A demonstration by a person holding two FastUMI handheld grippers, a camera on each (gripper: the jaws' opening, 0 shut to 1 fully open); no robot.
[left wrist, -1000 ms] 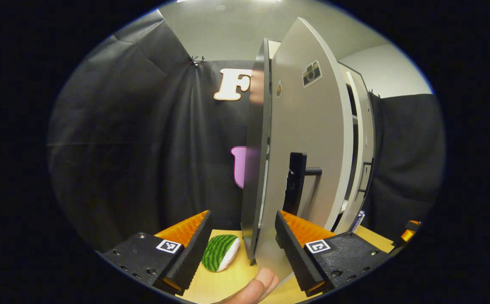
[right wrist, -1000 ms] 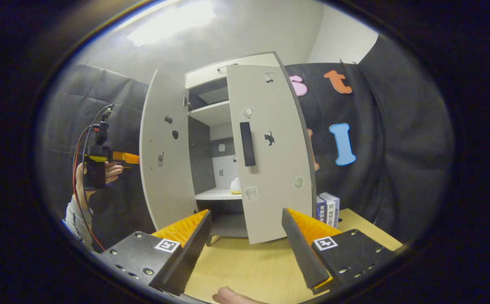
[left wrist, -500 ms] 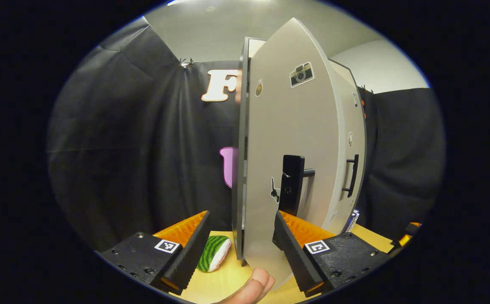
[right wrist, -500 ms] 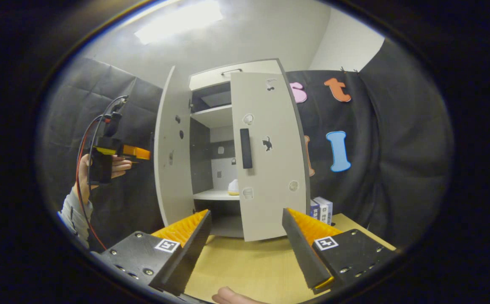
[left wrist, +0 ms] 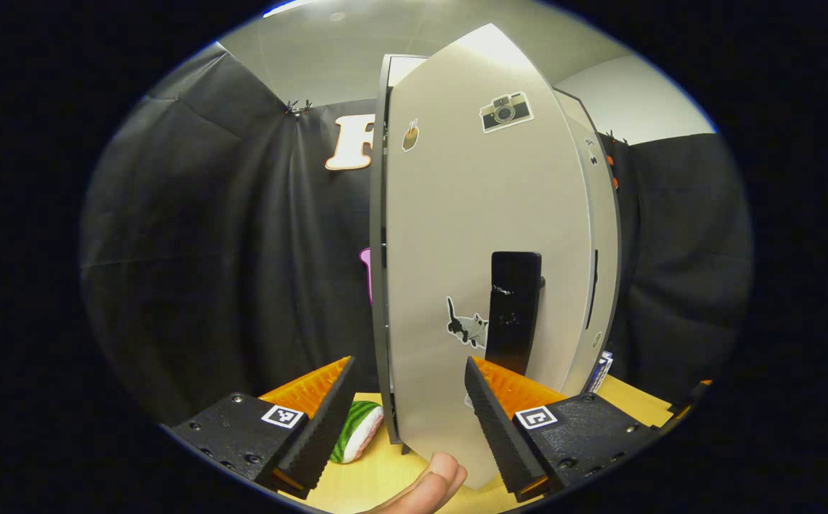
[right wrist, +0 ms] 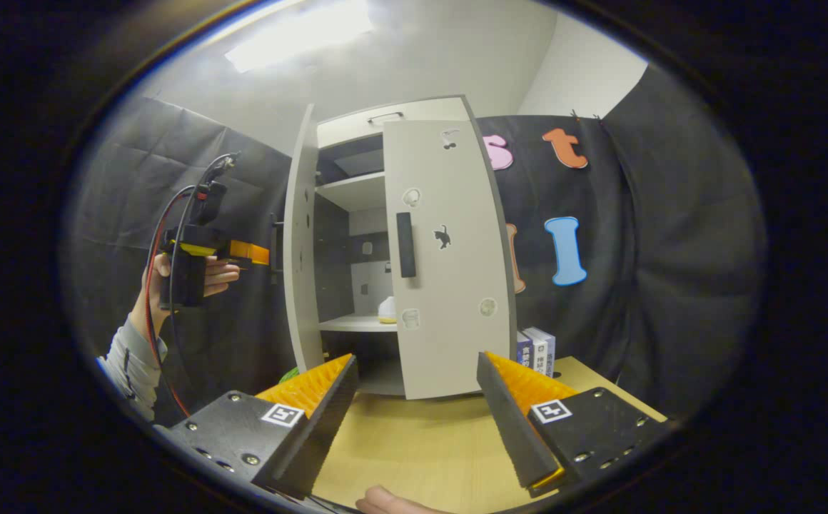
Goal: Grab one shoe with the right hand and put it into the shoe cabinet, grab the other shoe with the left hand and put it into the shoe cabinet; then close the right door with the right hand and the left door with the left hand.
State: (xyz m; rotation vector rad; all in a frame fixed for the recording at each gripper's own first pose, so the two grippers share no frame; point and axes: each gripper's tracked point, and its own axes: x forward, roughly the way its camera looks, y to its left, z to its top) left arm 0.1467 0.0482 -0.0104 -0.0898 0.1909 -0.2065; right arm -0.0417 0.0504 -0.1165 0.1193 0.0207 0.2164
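Note:
The pale shoe cabinet (right wrist: pixel 357 125) stands on the wooden table. Its left door (left wrist: pixel 471 235) rises close before my open left gripper (left wrist: pixel 407 421), its black handle (left wrist: pixel 514 310) just above the right finger. In the right gripper view the left door (right wrist: pixel 301 243) stands partly open, and a hand holds the left gripper (right wrist: pixel 264 253) against its outer side. The right door (right wrist: pixel 450 257) is nearly shut. A pale shoe (right wrist: pixel 387 310) rests on a shelf in the gap between the doors. My right gripper (right wrist: pixel 417 421) is open over the table, apart from the cabinet.
A green striped watermelon toy (left wrist: pixel 353 432) lies on the table left of the cabinet. Some books (right wrist: pixel 539 350) stand to the right of the cabinet. Bare tabletop (right wrist: pixel 421 442) stretches between my right gripper and the cabinet. Black cloth walls surround the booth.
The left door has swung further toward shut with my left gripper following it. The right door has closed a little more. Both grippers stay open.

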